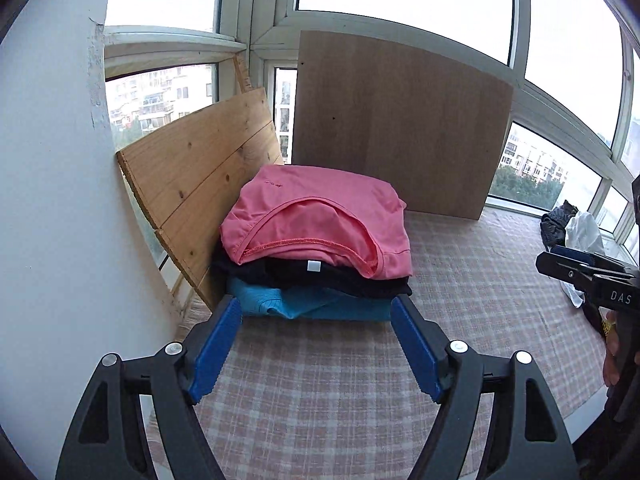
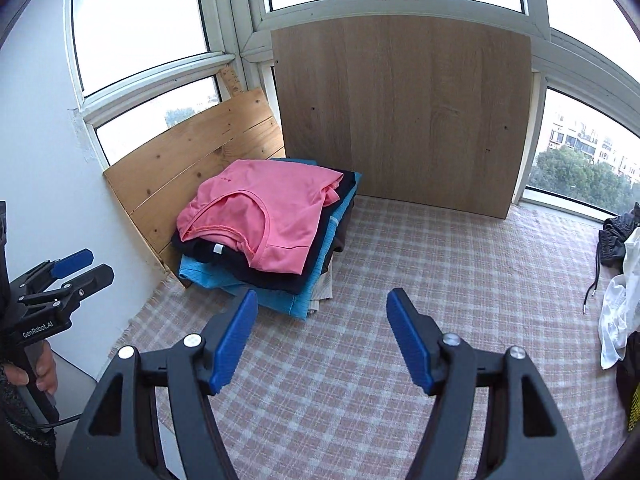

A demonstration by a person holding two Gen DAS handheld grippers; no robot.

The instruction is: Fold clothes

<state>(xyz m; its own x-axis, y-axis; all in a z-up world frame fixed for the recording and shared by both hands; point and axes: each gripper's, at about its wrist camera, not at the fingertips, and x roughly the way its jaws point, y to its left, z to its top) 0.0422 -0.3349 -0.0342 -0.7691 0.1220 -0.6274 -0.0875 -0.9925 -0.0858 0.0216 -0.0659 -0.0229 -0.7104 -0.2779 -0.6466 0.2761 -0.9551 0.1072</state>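
The unfolded clothes (image 2: 618, 280) at the right edge were cut off and hard to make out. The folded stack (image 1: 316, 256) lay in the corner against the wooden boards (image 1: 200, 168), just ahead of the left gripper (image 1: 316, 344) and the right gripper (image 2: 322, 340), both gaping with nothing between their jaws. A pink shirt (image 2: 264, 216) topped black and blue garments on the checked cloth (image 2: 400, 320).
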